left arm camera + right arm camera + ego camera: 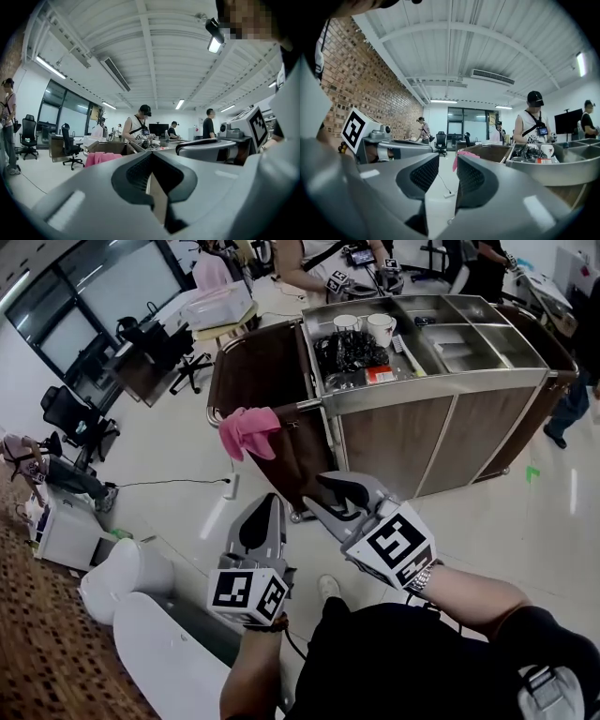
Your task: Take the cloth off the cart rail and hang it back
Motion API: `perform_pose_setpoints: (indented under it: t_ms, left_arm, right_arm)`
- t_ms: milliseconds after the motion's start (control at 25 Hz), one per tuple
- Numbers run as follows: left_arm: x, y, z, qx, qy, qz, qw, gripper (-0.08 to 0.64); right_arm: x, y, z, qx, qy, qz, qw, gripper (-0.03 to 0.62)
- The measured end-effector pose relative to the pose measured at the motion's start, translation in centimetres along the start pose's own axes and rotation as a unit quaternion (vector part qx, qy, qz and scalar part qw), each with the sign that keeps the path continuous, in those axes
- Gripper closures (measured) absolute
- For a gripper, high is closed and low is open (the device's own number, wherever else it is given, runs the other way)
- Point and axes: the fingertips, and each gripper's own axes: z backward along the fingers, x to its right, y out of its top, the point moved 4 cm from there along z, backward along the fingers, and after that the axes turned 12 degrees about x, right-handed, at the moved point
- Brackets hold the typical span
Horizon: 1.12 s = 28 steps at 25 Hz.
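A pink cloth point(246, 430) hangs bunched over the chrome rail point(212, 411) at the left end of the wood-panelled service cart point(394, 442). It also shows far off in the left gripper view as the cloth point(101, 158), and in the right gripper view the cloth point(461, 154) lies straight ahead. Both grippers hover side by side in front of the cart, well short of the cloth. My left gripper point(267, 512) point(151, 161) has its jaws together with nothing in them. My right gripper point(314, 491) point(448, 161) stands open, the gap empty.
The cart's steel top carries white cups point(380, 326) and dark clutter. A person point(319, 263) stands behind the cart. A power strip point(232, 486) and cable lie on the floor. White rounded equipment point(131, 577) is at lower left, office chairs point(70, 418) farther left.
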Motion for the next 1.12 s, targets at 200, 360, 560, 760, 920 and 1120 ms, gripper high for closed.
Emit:
perform_pose_setpoints:
  t_ms: [200, 360, 560, 760, 920, 1120]
  left_arm:
    - [-5.3, 0.5, -1.0, 0.001, 0.0, 0.014, 0.9999, 0.557]
    - [-9.3, 0.3, -2.5, -0.006, -0.011, 0.028, 0.9995, 0.557]
    - [-13.9, -0.6, -4.3, -0.012, -0.03, 0.04, 0.9987, 0.557]
    - [-17.7, -0.6, -5.5, -0.017, -0.048, 0.048, 0.9975, 0.557]
    - [-20.0, -0.8, -6.7, -0.02, -0.055, 0.053, 0.9969, 0.557]
    - [-21.5, -1.6, -7.8, -0.024, -0.066, 0.061, 0.9956, 0.557]
  right_arm:
    - [0.9, -2.2, -5.6, -0.037, -0.016, 0.013, 0.999, 0.457]
    - [2.6, -4.8, -9.7, -0.072, -0.044, 0.01, 0.996, 0.434]
    - [4.2, -7.7, -14.7, -0.105, -0.066, 0.022, 0.992, 0.411]
    - [5.4, -9.9, -18.2, -0.14, -0.092, 0.029, 0.985, 0.4]
    - [6.6, -12.0, -19.8, -0.164, -0.11, 0.029, 0.98, 0.399]
    - [7.6, -14.0, -20.9, -0.188, -0.126, 0.032, 0.974, 0.399]
